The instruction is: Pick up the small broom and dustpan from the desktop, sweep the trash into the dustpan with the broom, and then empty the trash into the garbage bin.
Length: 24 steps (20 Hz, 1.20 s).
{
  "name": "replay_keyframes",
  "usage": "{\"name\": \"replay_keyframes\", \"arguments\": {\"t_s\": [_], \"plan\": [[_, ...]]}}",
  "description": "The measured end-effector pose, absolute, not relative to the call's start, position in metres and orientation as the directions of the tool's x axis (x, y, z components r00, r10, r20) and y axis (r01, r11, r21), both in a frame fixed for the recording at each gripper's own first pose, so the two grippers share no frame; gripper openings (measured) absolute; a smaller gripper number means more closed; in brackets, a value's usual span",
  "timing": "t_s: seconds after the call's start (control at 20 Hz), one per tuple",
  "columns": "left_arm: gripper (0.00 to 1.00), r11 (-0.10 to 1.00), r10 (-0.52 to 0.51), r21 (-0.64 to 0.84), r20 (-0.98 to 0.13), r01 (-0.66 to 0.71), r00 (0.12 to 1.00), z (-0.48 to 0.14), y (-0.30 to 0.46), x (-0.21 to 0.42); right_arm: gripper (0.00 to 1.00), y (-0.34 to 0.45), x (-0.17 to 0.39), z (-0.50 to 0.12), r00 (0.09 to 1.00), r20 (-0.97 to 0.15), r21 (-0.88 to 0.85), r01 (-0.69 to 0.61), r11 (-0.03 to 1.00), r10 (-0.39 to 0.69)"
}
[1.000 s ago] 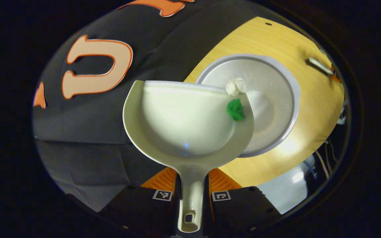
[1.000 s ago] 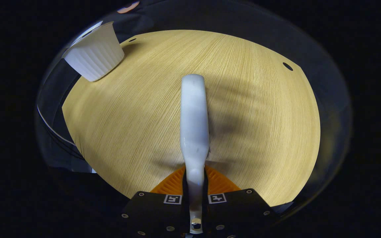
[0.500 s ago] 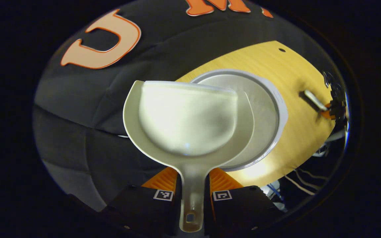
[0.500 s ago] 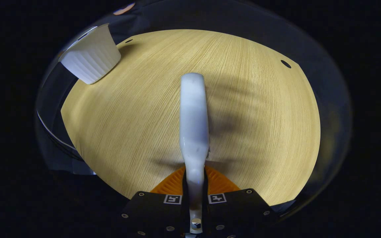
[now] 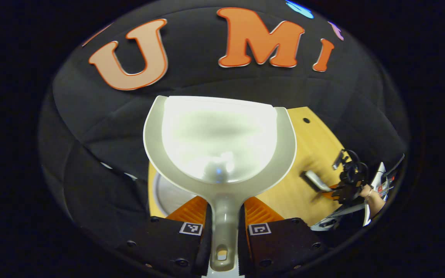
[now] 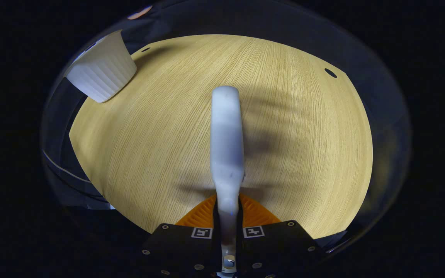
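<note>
Plastic dustpan [image 5: 219, 143], light and stiff, looks empty and rides at 12 o'clock of the left gripper [image 5: 222, 227], jaws clamped on its narrow handle, while the right gripper [image 6: 228, 227] clamps the broom [image 6: 226, 139] handle above the worktop [image 6: 303, 154].

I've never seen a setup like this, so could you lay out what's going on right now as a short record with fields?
left gripper: shut on the handle of the pale plastic dustpan, whose pan looks empty
right gripper: shut on the handle of the small white broom, held over the table
light wooden table: bare under the broom
white ribbed garbage bin: standing at the table's far left corner in the right gripper view
</note>
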<state>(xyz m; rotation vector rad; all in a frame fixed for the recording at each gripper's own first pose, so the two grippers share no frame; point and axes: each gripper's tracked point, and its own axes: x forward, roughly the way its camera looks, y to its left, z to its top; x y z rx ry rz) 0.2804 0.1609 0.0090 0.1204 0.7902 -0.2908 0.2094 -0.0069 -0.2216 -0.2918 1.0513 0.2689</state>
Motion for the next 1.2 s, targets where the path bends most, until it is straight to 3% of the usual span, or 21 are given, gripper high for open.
{"name": "replay_keyframes", "arguments": {"t_s": [0.15, 0.5, 0.7, 1.0, 1.2], "plan": [[0.29, 0.908, -0.360, -0.135, -0.734, 0.397, 0.575, 0.000, 0.107, 0.261, 0.14, -0.006, 0.210, -0.221, 0.478, -0.875, -0.109, -0.347, 0.932, 0.076], [0.29, 0.877, -0.416, -0.206, -0.779, 0.434, 0.470, -0.052, 0.063, 0.264, 0.14, -0.008, 0.208, -0.222, 0.487, -0.869, -0.064, -0.297, 0.953, 0.093], [0.29, 0.904, -0.377, -0.231, -0.829, 0.360, 0.414, -0.122, 0.074, 0.262, 0.14, -0.006, 0.210, -0.220, 0.504, -0.860, -0.050, -0.240, 0.970, 0.080], [0.29, 0.962, -0.253, -0.180, -0.870, 0.205, 0.423, -0.219, 0.087, 0.262, 0.14, 0.003, 0.219, -0.218, 0.516, -0.855, -0.024, -0.153, 0.988, 0.059], [0.29, 0.979, -0.200, -0.164, -0.880, 0.119, 0.430, -0.246, 0.084, 0.255, 0.14, 0.001, 0.226, -0.213, 0.526, -0.850, -0.034, -0.115, 0.993, 0.031]]}}
